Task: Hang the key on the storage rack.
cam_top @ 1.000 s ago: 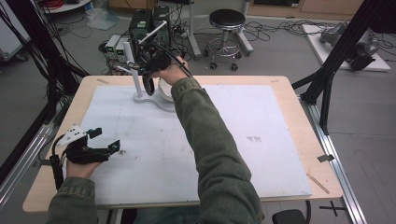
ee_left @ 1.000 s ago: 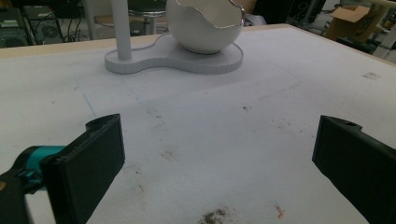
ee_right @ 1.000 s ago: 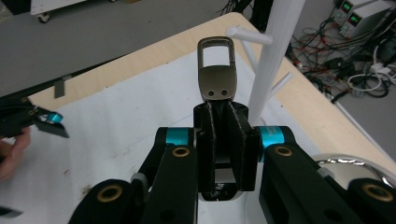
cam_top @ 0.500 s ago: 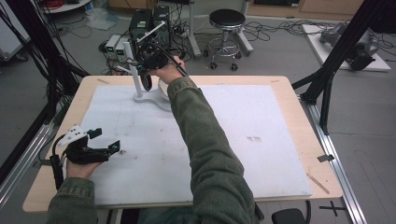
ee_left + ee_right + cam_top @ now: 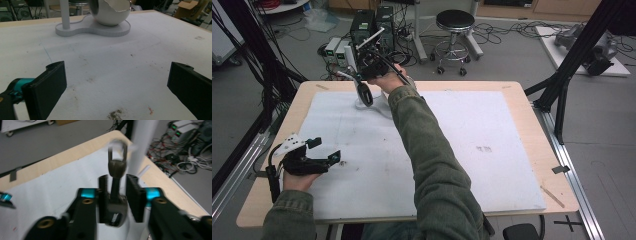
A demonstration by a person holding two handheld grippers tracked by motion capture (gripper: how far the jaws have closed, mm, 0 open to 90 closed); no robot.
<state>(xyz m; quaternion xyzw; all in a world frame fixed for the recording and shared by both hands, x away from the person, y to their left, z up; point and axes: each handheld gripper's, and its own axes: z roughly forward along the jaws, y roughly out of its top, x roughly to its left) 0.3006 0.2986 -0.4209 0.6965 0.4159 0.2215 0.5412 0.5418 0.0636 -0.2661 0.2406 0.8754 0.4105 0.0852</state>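
A white stand (image 5: 92, 27) with an upright pole (image 5: 65, 12) and a shiny round bowl (image 5: 110, 12) on its base sits at the table's far left. My right gripper (image 5: 362, 80) reaches over that stand (image 5: 362, 105). In the right gripper view a dark utensil (image 5: 116, 192) with a pale ring on top stands upright between the jaws of the right gripper (image 5: 117, 180). Those jaws have just been opening, and a gap shows beside the utensil's stem. My left gripper (image 5: 325, 150) rests open on the mat at the near left; nothing lies between its jaws (image 5: 117, 82).
A white mat (image 5: 472, 130) covers most of the wooden table (image 5: 532, 105). The person's right forearm in a green sleeve (image 5: 422, 140) crosses the mat's middle. Dirt specks (image 5: 115, 115) lie just ahead of the left gripper. A stool (image 5: 454, 22) and electronics stand beyond the table.
The right hand has shifted slightly at the stand, and the picture from its own camera is blurred. The left hand and its gripper have stayed put.
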